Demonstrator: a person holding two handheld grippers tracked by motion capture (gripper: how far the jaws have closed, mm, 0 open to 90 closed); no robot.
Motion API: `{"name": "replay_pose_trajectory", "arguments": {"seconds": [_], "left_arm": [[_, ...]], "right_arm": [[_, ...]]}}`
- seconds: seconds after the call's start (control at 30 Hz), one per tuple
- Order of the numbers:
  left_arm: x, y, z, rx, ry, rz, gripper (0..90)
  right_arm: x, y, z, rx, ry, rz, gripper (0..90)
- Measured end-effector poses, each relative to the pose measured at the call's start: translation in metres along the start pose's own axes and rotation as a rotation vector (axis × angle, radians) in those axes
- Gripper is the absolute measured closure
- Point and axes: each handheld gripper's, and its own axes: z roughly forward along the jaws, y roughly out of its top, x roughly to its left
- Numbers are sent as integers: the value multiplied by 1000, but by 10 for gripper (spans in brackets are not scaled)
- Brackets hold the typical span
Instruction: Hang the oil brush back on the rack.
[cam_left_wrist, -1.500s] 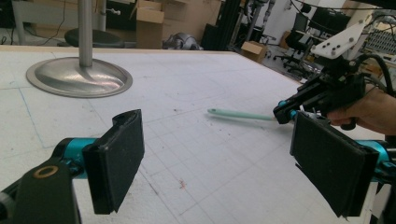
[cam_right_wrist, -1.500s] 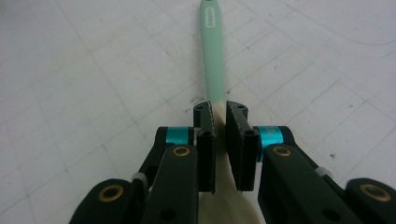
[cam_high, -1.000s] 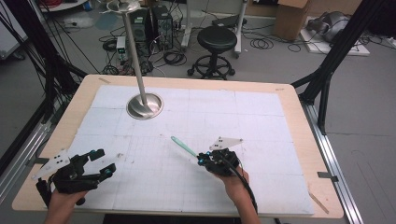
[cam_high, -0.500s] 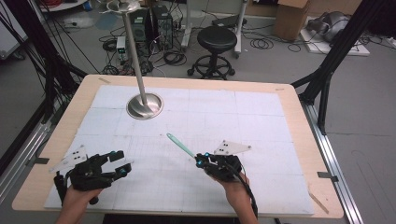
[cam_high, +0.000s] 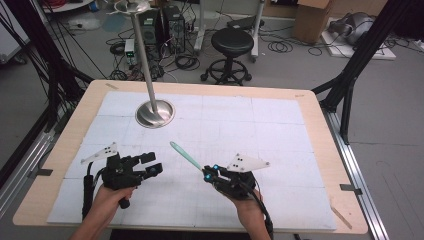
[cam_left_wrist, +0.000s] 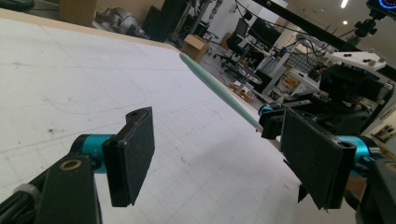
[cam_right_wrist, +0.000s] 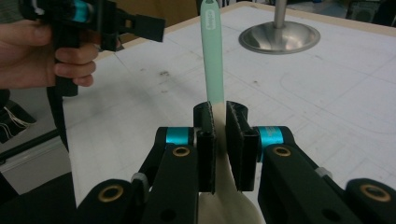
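a: from my seat i start at the left. left claw sits on the near-left side of the surface, well short of the steel stand base. its jaws stand wide apart with nothing between them, and they have just been opening a little further.

b: why wide?

a: my guess is it's readied to take something over. it points toward the pale green spatula, which lies to the right of it and nearer me than the stand base.

b: who has the spatula?

a: right claw, jaws closed tight on the handle end; the slim blade sticks out and up toward the stand base, clear of the surface. in the left gripper view that blade runs across just ahead of the open pads.

b: so held out like that on purpose?

a: i'd say so: gripped at one end, the free length is offered for a second grip. the two claws are near, not touching.
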Motion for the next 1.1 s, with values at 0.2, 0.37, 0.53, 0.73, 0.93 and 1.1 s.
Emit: {"name": "replay_pose_trajectory", "arguments": {"seconds": [0.2,0.37,0.53,0.73,0.93,1.1], "left_arm": [[-6,8,13,13,-15,6,274],[-10,15,22,11,-34,-4,280],[-15,20,31,17,-47,-20,309],[-21,24,42,27,-68,-44,345],[-22,24,46,36,-68,-56,440],[-21,25,45,33,-71,-66,555]], "right_arm": [[8,5,3,-28,21,-20,824],[14,12,1,-52,28,-40,823],[16,13,1,-47,28,-52,823],[21,15,2,-45,29,-74,823],[23,17,3,-49,29,-97,823],[24,17,3,-51,27,-97,821]]}}
